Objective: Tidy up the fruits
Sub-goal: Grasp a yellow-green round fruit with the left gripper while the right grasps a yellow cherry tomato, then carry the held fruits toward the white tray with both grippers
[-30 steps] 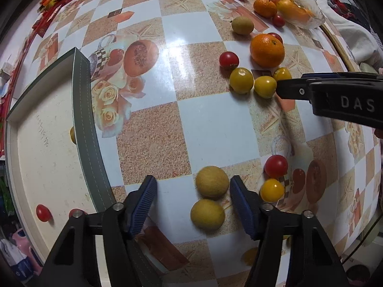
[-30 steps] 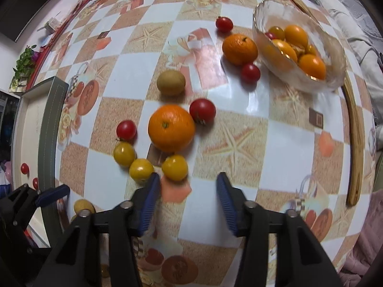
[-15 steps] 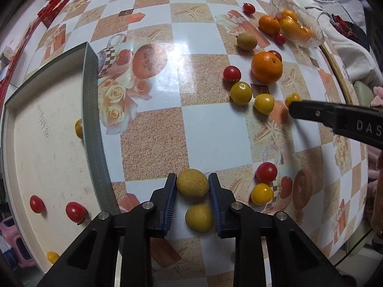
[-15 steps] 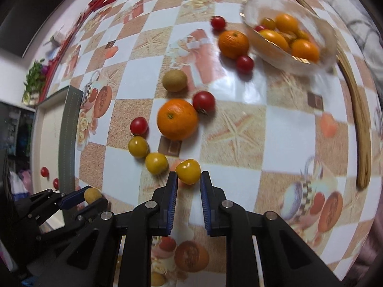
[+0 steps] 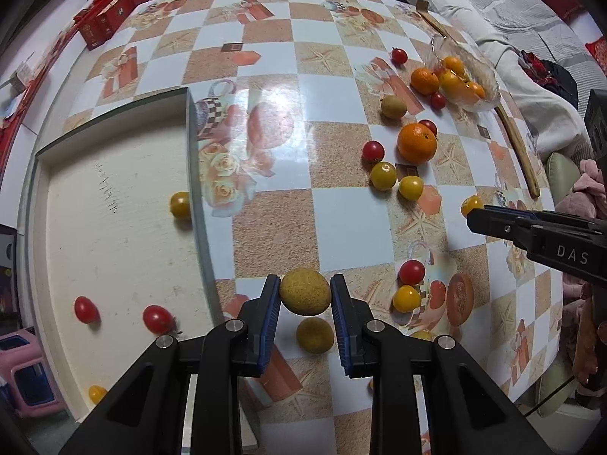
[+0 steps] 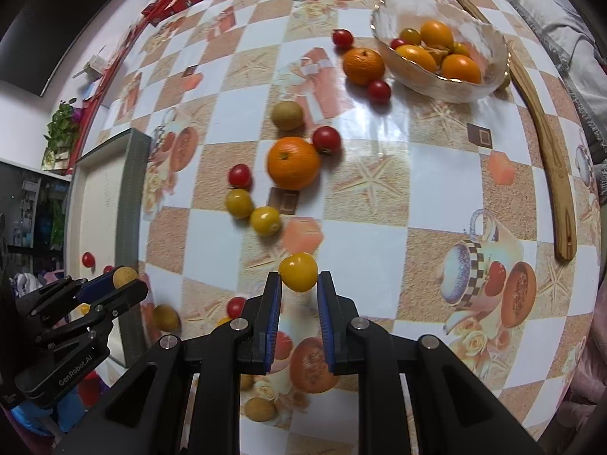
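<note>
two fruits are lifted off the bench (image 5: 341, 227): left tool (image 5: 305, 294) clenched on a tan round fruit (image 5: 305, 291), right tool (image 6: 299, 280) clenched on a yellow tomato (image 6: 298, 271), likely for sorting into the tray (image 5: 114, 208) or glass bowl (image 6: 489, 79).

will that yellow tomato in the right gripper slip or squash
The yellow cherry tomato looks smooth, glossy and round, so it may slip. The right gripper pinches only its sides. It is probably thin-skinned, so squeezing harder risks splitting it.
</note>
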`<move>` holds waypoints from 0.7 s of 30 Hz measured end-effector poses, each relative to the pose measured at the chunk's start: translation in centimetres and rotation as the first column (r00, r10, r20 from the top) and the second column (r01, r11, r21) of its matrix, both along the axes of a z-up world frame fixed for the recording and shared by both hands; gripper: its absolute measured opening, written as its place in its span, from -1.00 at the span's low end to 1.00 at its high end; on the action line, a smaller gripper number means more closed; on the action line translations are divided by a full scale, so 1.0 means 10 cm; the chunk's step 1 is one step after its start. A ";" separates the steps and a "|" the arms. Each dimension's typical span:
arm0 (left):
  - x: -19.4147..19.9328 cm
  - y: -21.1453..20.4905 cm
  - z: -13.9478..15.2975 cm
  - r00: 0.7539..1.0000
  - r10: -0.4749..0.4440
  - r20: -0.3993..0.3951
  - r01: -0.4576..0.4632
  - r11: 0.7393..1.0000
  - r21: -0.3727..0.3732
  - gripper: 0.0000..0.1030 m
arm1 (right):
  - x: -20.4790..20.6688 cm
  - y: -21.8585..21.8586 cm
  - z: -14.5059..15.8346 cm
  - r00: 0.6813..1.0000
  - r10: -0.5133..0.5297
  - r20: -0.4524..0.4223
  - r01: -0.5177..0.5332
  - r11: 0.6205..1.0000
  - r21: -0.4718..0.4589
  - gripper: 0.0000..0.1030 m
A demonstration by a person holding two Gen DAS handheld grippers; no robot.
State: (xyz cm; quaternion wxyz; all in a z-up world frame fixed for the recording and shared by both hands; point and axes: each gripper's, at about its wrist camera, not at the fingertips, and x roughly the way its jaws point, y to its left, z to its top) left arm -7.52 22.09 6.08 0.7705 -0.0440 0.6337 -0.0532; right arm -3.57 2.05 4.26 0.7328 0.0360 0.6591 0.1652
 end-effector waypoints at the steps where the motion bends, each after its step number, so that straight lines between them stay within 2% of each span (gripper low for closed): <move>1: -0.02 0.04 0.02 1.000 0.006 0.003 -0.006 1.000 -0.001 -0.45 | -0.01 0.04 0.02 1.000 0.007 0.003 -0.007 1.000 0.002 -0.59; 9: -0.15 0.29 0.11 0.997 0.065 0.032 -0.065 0.998 0.000 -0.45 | -0.07 0.32 0.14 0.998 0.063 0.019 -0.063 0.998 -0.001 -0.59; 21: -0.48 1.01 0.09 0.980 0.196 0.031 -0.196 0.980 0.025 -0.45 | -0.15 1.03 0.21 0.981 0.190 0.033 -0.191 0.982 -0.001 -0.59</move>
